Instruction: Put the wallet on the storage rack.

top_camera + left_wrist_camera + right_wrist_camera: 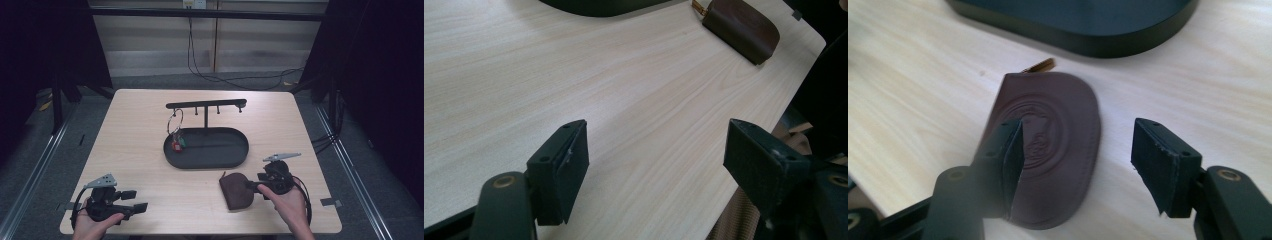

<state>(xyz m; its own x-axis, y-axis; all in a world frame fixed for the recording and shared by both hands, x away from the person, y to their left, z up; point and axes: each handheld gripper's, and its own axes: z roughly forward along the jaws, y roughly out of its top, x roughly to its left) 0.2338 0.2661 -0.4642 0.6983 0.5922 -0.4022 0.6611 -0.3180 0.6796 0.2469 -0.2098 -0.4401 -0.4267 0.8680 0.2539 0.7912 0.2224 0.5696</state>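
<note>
Brown embossed leather pouch point(1048, 150) lies flat on the desk point(140, 150) near the black oval tray point(240, 150); the right gripper's point(1073, 160) jaws, open astride it, may skid off, the left gripper's point(656, 165) are open, empty.

The left tongs point(656, 165) stand wide apart over the pale wood bench point(574, 75), with nothing between the two black jaws and only bare wood grain showing in the gap. Far off, near the bench's rounded corner, lies a brown leather pouch point(741, 27) with a small brass piece at its end. The dark rim of a tray point(599, 6) crosses the top edge, just beside the pouch.
</note>
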